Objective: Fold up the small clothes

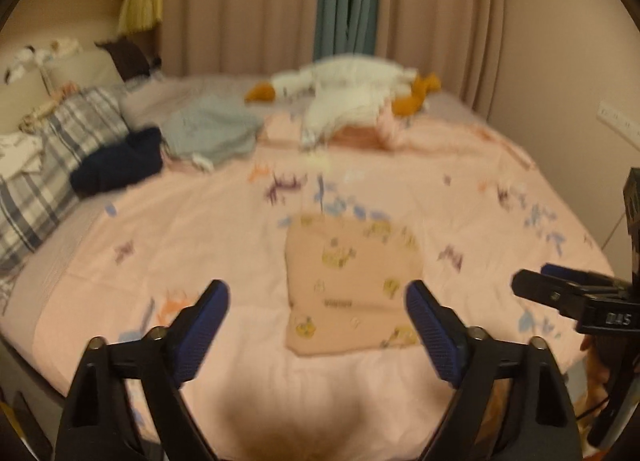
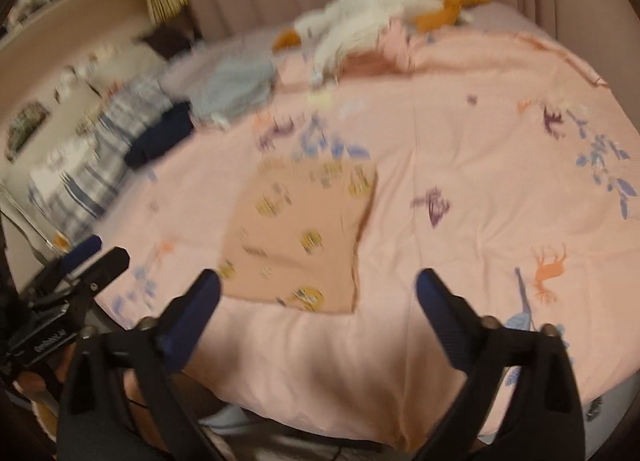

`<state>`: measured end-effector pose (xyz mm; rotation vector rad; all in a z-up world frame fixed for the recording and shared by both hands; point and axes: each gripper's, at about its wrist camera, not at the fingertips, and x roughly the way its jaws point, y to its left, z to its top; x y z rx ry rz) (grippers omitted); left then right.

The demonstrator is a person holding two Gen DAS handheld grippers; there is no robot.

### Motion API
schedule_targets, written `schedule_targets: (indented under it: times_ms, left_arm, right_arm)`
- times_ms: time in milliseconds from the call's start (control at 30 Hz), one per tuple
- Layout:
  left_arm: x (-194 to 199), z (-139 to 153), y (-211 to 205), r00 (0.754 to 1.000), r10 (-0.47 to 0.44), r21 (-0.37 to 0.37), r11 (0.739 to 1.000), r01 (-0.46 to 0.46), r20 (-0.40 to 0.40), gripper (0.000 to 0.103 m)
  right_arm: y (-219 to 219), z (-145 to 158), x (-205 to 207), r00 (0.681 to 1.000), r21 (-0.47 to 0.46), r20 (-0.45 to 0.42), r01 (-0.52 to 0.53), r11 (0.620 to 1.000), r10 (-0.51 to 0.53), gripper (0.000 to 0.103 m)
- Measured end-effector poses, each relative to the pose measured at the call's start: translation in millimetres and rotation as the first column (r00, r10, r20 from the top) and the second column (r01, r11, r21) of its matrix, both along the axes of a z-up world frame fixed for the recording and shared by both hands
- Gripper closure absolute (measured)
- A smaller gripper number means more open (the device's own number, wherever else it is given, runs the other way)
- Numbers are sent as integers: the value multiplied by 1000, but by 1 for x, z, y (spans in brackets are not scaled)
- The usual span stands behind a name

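Two grippers hang above the bed, both with jaws spread wide and nothing between them: the left gripper (image 1: 318,301) and the right gripper (image 2: 318,293). The folded peach garment (image 1: 352,289), printed with small yellow figures, lies flat on the pink quilt (image 1: 180,245) near the front edge, well clear of both sets of blue pads. It looks like a tidy rectangle, so this piece seems finished, and the step in hand is likely fetching the next one. Candidates sit far left by the plaid pillow (image 1: 60,165): a dark navy garment (image 1: 120,161) and a pale blue-grey garment (image 1: 212,133). To do it well, reach around the folded piece, not over it, and pinch one layer only. The white goose plush (image 1: 348,97) lies farther back.
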<state>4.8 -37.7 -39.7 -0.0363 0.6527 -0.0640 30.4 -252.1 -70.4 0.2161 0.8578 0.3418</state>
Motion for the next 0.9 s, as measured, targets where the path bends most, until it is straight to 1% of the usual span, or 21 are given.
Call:
schedule_targets:
  times_ms: [33, 67, 100, 167, 233, 300, 367, 433, 500, 567, 767, 900]
  left_arm:
    - [-6, 6, -2, 1000, 6, 7, 1000, -6, 20, 1]
    - [-10, 11, -3, 999, 3, 10, 1000, -3, 34, 1]
    - [-15, 16, -4, 999, -6, -2, 1000, 6, 51, 1]
    - [-23, 22, -3, 997, -29, -67, 997, 33, 71, 1]
    - [-19, 22, -3, 996, -74, -108, 991, 80, 59, 1]
    - [-17, 21, -5, 994, -101, -112, 988, 105, 46, 1]
    - [-16, 19, -9, 995, -90, -98, 991, 93, 37, 1]
    - [-16, 20, -9, 997, -59, -94, 994, 64, 53, 1]
    - [-15, 21, -7, 997, -35, -99, 994, 42, 73, 1]
    - [-15, 21, -4, 997, -22, -110, 993, 30, 71, 1]
    - [-17, 20, -5, 997, -1, -115, 993, 9, 71, 1]
    - [-18, 19, -7, 998, -16, -121, 992, 25, 68, 1]
  right_arm:
    - [-3, 8, -6, 1000, 19, 20, -4, 1000, 3, 0]
    - [-4, 13, -11, 1000, 23, 24, -6, 1000, 5, 0]
    - [-5, 17, -13, 1000, 19, 21, -4, 1000, 4, 0]
    - [-5, 23, -20, 1000, -7, 22, 14, 1000, -14, 0]
    - [-2, 28, -27, 999, -14, 47, 14, 1000, -14, 0]
    - [2, 30, -30, 999, -28, 46, -4, 1000, 5, 0]
    - [4, 31, -31, 999, -26, 31, -13, 1000, 14, 0]
    - [4, 33, -31, 999, -16, 35, -13, 1000, 13, 0]
    - [3, 35, -32, 999, -7, 44, -7, 1000, 8, 0]
    - [3, 38, -34, 998, -1, 53, 18, 1000, -18, 0]
    - [6, 43, -36, 994, -58, 92, 71, 996, -66, 0]
    - [3, 45, -36, 992, -51, 100, 80, 995, -75, 0]
